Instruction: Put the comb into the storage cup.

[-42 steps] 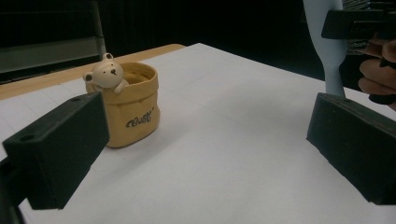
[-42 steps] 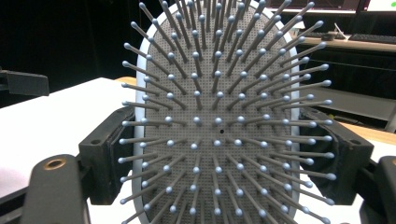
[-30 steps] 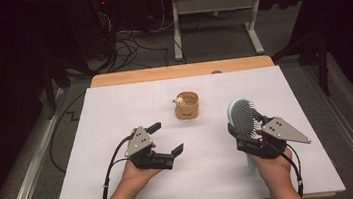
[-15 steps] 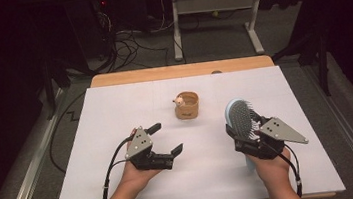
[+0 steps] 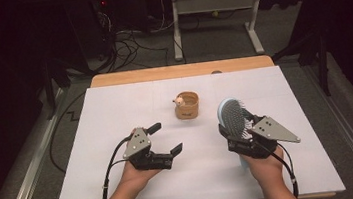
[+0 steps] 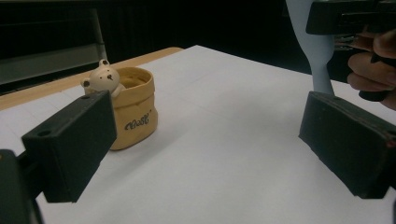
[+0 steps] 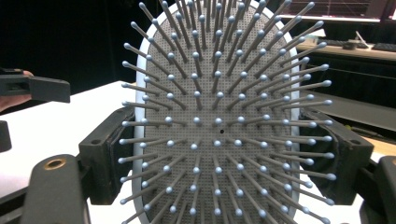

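My right gripper (image 5: 238, 142) is shut on a pale blue hairbrush (image 5: 232, 115), held upright at the table's right with its jaws on the two sides of the head. In the right gripper view the grey bristled pad (image 7: 217, 116) faces the camera between the jaws of the right gripper (image 7: 219, 156). My left gripper (image 5: 166, 138) hovers at the left with its jaws wide; they have just been closing a little with nothing between them. A yellow bag-shaped cup (image 5: 187, 106) with a small bear figure (image 6: 103, 78) on its rim stands beyond both. The left gripper (image 6: 205, 154) faces the cup (image 6: 133, 109) and the brush handle (image 6: 320, 60).
A white sheet (image 5: 115, 111) covers the table, with a wooden edge (image 5: 181, 71) at the far side. Behind the table stand a white desk frame (image 5: 215, 14) and loose cables (image 5: 128, 44) on the floor. Dark surroundings lie left and right.
The brush in the right gripper has shifted slightly to the left. The left hand has stayed in place.
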A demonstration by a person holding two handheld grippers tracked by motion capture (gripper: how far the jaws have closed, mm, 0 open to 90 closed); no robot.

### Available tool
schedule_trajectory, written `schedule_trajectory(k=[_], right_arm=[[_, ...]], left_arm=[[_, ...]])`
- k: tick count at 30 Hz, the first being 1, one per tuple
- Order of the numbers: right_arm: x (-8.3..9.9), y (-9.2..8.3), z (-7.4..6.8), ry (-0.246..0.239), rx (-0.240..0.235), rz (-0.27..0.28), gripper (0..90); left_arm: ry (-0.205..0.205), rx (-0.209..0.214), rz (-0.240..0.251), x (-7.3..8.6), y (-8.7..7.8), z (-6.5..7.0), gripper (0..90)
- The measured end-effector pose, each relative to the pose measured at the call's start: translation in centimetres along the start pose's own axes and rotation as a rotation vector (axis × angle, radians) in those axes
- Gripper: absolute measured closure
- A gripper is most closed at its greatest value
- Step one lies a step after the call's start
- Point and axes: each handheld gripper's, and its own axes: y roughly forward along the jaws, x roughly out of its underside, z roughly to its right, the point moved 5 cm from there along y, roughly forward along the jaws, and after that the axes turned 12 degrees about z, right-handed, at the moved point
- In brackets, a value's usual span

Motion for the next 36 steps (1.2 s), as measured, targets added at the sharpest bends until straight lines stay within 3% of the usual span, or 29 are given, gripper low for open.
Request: schedule_trajectory(k=[3, 11, 18, 25, 28, 36], right_arm=[[-0.2, 0.6, -0.6, -0.008, -0.014, 0.002, 20.4], [-1.2, 2.3, -2.2, -0.036, -0.054, 0.02, 20.4], [-2.2, 2.6, -2.6, -0.036, -0.066, 0.049, 20.4], [-1.9, 3.0, -2.7, -0.035, -0.061, 0.056, 20.4], [-1.7, 3.5, -2.8, -0.04, -0.066, 0.049, 20.4], [-0.8, 4.7, -4.3, -0.09, -0.092, 0.034, 20.4]], left_arm=[[-0.013, 0.004, 0.006, -0.2, -0.1, 0.0, 4.0], [0.011, 0.006, 0.002, -0.1, -0.1, 0.2, 4.5], [0.006, 0.019, 0.016, -0.3, -0.1, 0.4, 5.1], [-0.016, 0.03, 0.028, -1.1, -0.2, 0.6, 5.6], [-0.007, 0.022, 0.029, -1.7, -0.2, 0.7, 5.7], [-0.012, 0.02, 0.028, -2.8, 0.0, 1.0, 5.7]])
